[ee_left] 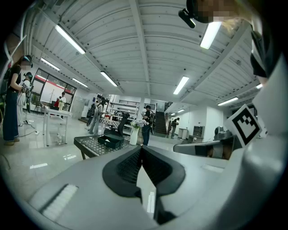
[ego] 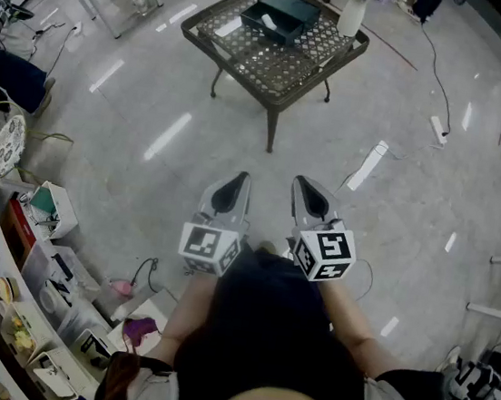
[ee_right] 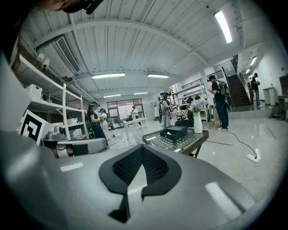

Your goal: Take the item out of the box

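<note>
Not much going on so far. The left gripper (ego: 236, 183) and right gripper (ego: 305, 189) are both pressed together with nothing in them, held close to the body. The box (ego: 280, 14) sits on the table (ego: 272, 104) well ahead, near a white vase (ego: 351, 16). There might be a pale item inside, but it's hard to tell from here. Main risk is a sloppy reach that knocks the vase over, or drags the whole box along instead of just the item.

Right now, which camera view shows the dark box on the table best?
The head view: it looks down into the open box on the lattice table, so its inside shows. The left gripper view shows the box small, from the side, its inside mostly hidden; the right gripper view shows the box likewise.
</note>
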Motion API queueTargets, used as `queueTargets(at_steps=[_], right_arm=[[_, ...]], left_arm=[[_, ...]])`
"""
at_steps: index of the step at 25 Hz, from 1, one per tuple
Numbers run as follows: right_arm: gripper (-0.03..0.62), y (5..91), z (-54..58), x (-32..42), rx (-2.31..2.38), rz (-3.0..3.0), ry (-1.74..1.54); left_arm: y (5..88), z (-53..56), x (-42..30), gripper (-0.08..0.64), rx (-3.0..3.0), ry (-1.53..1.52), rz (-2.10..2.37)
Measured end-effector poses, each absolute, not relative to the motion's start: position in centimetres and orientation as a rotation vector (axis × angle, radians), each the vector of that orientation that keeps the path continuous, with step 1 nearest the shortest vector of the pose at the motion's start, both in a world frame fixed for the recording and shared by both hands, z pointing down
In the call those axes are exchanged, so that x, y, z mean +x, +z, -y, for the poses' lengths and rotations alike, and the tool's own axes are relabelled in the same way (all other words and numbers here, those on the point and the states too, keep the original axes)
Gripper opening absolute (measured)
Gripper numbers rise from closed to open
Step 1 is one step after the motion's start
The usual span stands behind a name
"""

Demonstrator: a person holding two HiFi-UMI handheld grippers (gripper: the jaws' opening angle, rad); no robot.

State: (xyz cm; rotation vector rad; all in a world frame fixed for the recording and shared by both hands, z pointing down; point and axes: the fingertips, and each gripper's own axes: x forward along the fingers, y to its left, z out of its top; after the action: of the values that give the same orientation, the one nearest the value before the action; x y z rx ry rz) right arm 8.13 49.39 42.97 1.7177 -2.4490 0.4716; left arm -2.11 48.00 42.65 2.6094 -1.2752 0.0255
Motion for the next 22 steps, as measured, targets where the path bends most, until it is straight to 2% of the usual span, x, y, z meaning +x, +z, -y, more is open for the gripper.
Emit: queueTargets(at_steps=[22], right_arm=[[0.0,42.7,-49.1,7.9,1.738,2.489,0.481]], left_arm=[[42.5,-47.7,-3.8,0.011,2.587,0.031,1.363]])
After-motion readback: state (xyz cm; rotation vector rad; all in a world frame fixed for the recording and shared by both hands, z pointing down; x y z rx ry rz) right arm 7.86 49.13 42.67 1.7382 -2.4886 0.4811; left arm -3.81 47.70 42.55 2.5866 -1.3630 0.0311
